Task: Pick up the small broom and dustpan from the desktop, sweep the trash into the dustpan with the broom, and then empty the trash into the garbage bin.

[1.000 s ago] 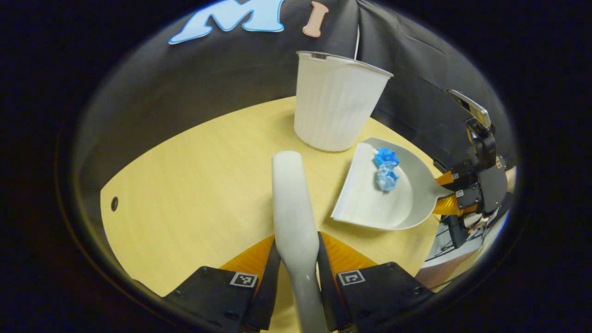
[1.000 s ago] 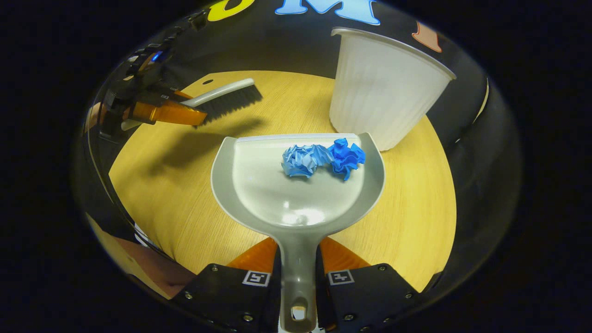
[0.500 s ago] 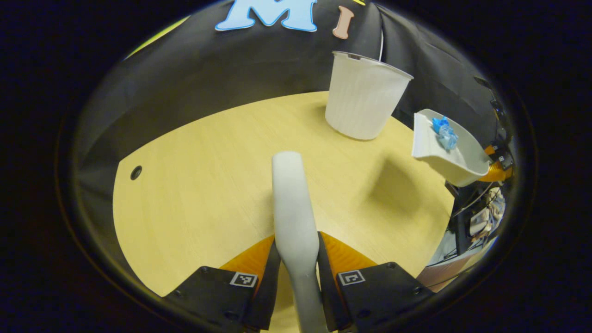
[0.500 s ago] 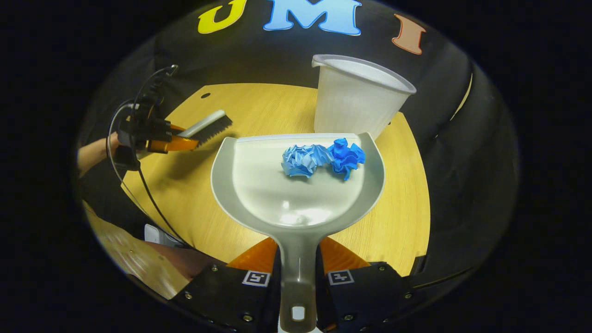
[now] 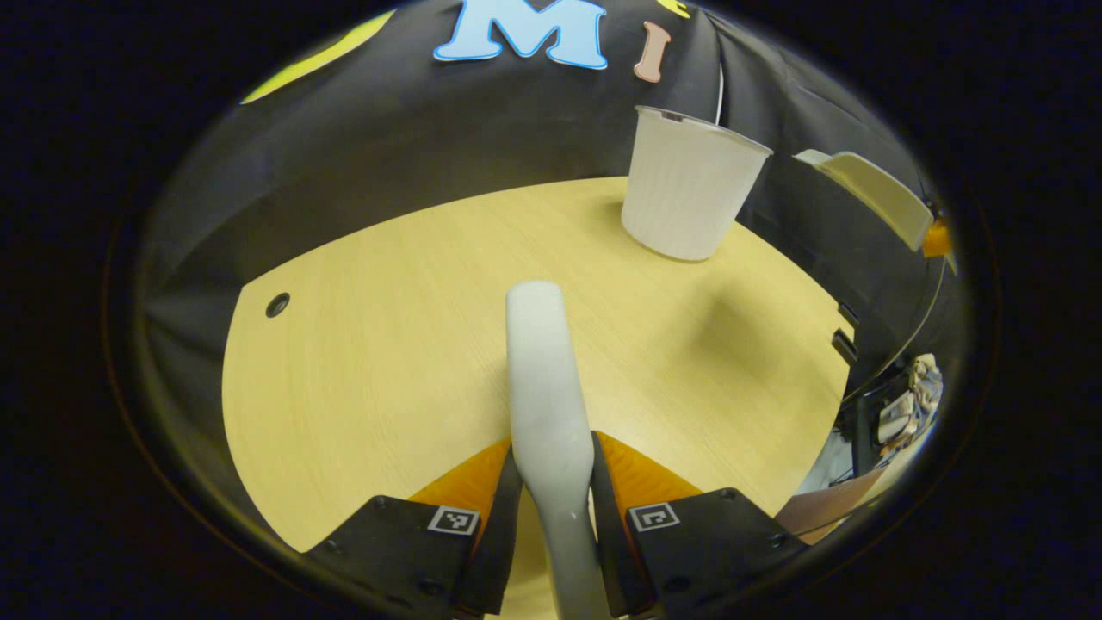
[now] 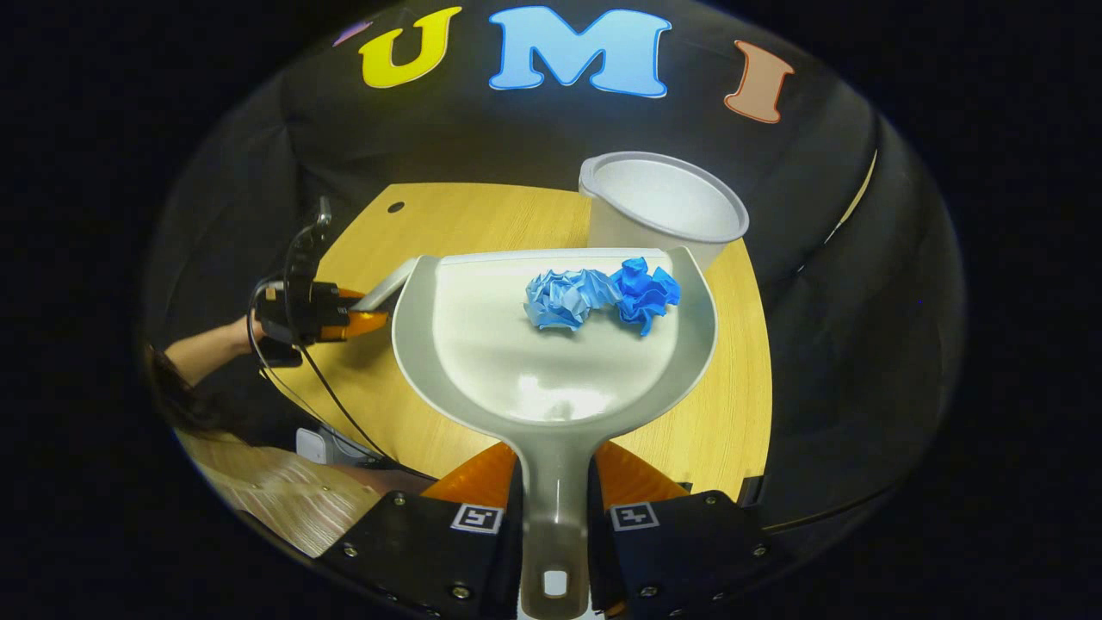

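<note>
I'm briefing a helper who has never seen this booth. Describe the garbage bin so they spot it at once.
Start at the round wooden table before the black cloth wall. At its far edge stands the garbage bin, beyond the lifted dustpan holding blue paper wads. It is the one tall, white, ribbed, open-topped tub tapering toward its base.

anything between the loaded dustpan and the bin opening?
Nothing visible. The dustpan, shut in the right gripper, is raised with both paper wads aboard; the bin stands open just beyond its front edge. The broom is off to the side.
</note>
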